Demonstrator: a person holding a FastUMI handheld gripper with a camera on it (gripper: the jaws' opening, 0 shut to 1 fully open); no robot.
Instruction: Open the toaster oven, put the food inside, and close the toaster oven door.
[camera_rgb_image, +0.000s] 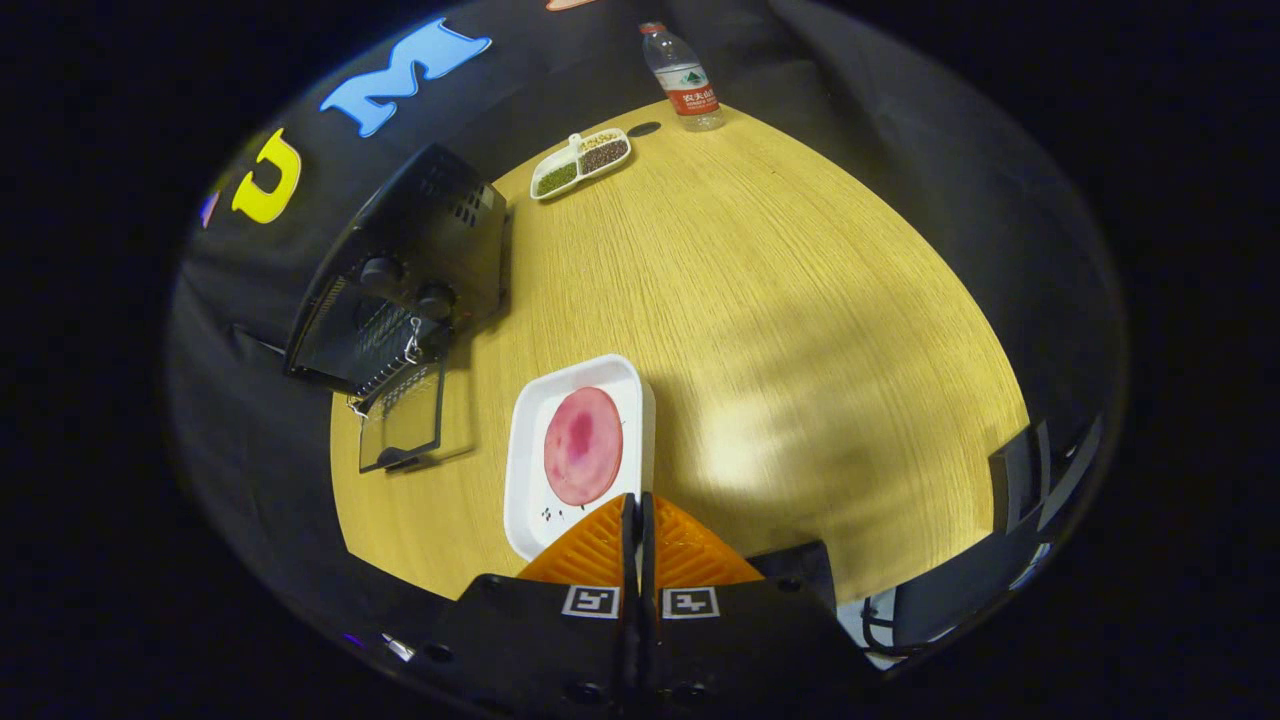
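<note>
A black toaster oven stands at the left side of the wooden table, its glass door folded down flat and open. A round pink slice of food lies on a white rectangular plate just ahead of my fingertips. My gripper hovers above the near edge of the plate, its two fingers pressed together with nothing between them. The oven sits beyond and to the left of the fingers.
A white divided dish of beans and grains and a plastic water bottle stand at the far end of the table. A dark chair sits off the table's right edge. Black cloth surrounds the table.
</note>
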